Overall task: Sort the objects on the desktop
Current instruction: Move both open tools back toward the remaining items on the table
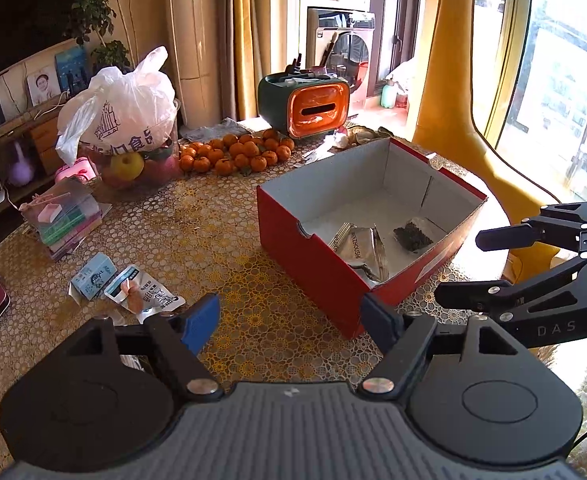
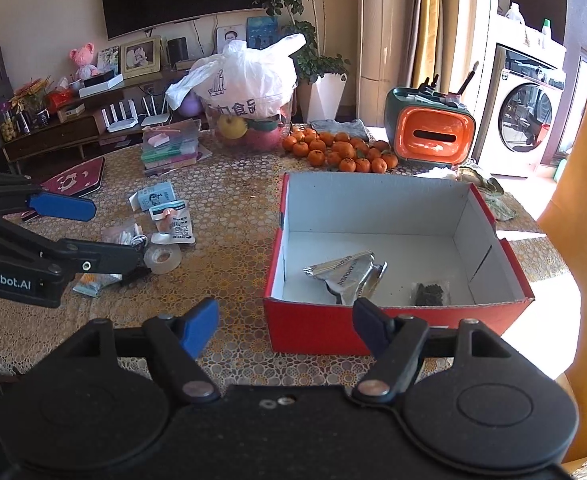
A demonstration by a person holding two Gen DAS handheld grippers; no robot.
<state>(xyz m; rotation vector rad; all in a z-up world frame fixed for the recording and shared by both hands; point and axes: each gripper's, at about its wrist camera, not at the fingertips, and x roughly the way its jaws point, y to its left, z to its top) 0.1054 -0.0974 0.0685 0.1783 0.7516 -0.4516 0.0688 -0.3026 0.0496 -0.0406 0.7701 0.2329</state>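
Just short of the red box [image 2: 393, 328], right gripper [image 2: 285, 330]: jaws spread wide, nothing between them, aimed at the box's near wall. Likely idling after a drop or waiting its turn.

Left of the red box, left gripper [image 1: 289, 320]: jaws likewise apart and empty, held above the surface [image 1: 213, 232]; in the right wrist view its lower finger reaches toward the loose items, apparently lined up for the next pick.

Inside the red box: silver foil pouch [image 2: 349, 280] and small dark packet [image 2: 429, 292], lying flat on the white floor. Judged already sorted.

Left of the red box, on the surface, unsorted: tape roll [image 2: 163, 258] just beside the left gripper's fingertip, white sachet [image 2: 173, 224], pale blue packet [image 2: 153, 198], clear bag [image 2: 121, 236].

Beyond the red box: tangerines [image 2: 341, 152], orange tissue holder [image 2: 433, 136], white plastic bag [image 2: 245, 76] over fruit. Probably household clutter, not task items.
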